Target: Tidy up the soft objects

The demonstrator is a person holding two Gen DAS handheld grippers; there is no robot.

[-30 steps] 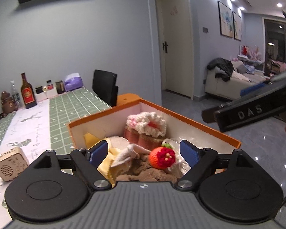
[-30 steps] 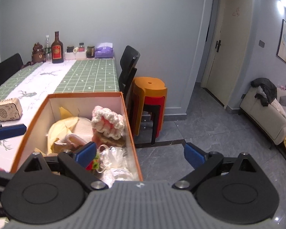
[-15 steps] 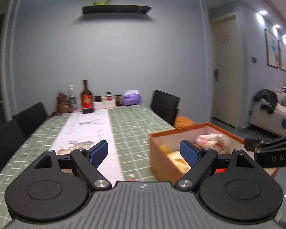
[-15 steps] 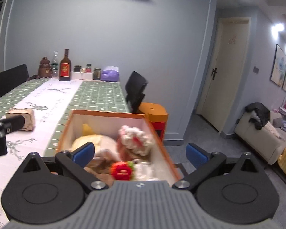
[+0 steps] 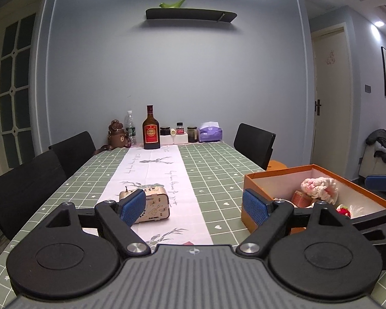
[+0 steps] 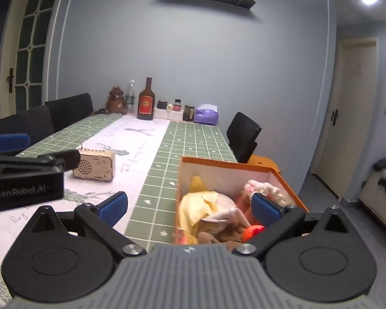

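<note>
An orange cardboard box (image 5: 275, 174) (image 6: 226, 166) stands at the table's right edge. Inside lie soft things: a pink and white crocheted piece (image 5: 319, 186) (image 6: 265, 188), a yellow cloth (image 6: 195, 206), a brown plush (image 6: 218, 237) and a red knitted strawberry (image 5: 343, 210) (image 6: 253, 231). My left gripper (image 5: 193, 206) is open and empty, held above the table left of the box. My right gripper (image 6: 189, 206) is also open and empty, raised near the box's near-left corner. Each gripper shows at the edge of the other's view.
A small wooden radio (image 5: 151, 203) (image 6: 94, 164) sits on the white runner (image 5: 159, 177). Bottles, jars and a purple tissue box (image 5: 209, 134) line the far end by the wall. Black chairs (image 5: 253, 145) flank the green checked table (image 5: 218, 164); an orange stool (image 6: 263, 161) stands behind the box.
Both grippers have pulled back and swung left, away from above the box. The left one now faces down the table; the right one has the box at its lower right.
</note>
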